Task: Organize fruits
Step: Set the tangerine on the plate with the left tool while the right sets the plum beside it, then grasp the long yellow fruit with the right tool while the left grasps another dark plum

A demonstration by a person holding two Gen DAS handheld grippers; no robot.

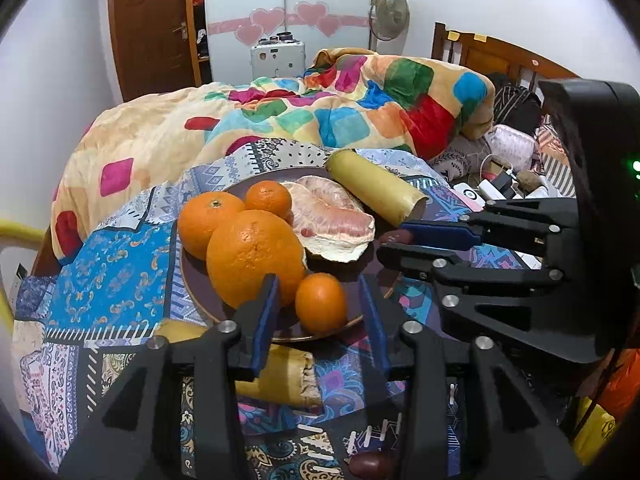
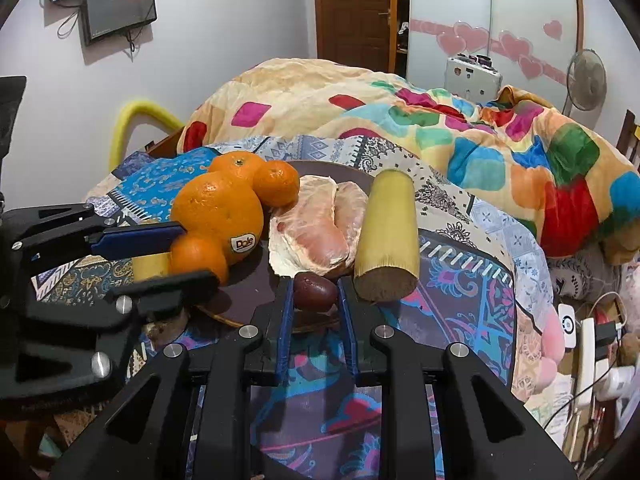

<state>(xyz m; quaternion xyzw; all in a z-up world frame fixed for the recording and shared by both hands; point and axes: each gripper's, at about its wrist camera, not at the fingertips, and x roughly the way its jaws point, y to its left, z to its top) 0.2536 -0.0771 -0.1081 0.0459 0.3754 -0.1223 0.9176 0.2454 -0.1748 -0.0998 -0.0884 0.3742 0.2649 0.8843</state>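
With the right gripper [image 2: 314,292] clamped on the dark date [image 2: 314,289] and the left gripper [image 1: 320,304] parted around the small orange [image 1: 321,302], set the date gently on the bare near part of the plate [image 2: 244,292].

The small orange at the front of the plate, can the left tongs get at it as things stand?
Probably yes. The small orange sits at the near rim of the plate, right between the parted pads of the left tongs, nothing blocking. The big orange crowds one side.

Our left black plastic two-finger gripper [image 1: 320,312]: blue pads, silver screws.
Our right black plastic two-finger gripper [image 2: 314,300]: blue pads, silver screws, lower frame.
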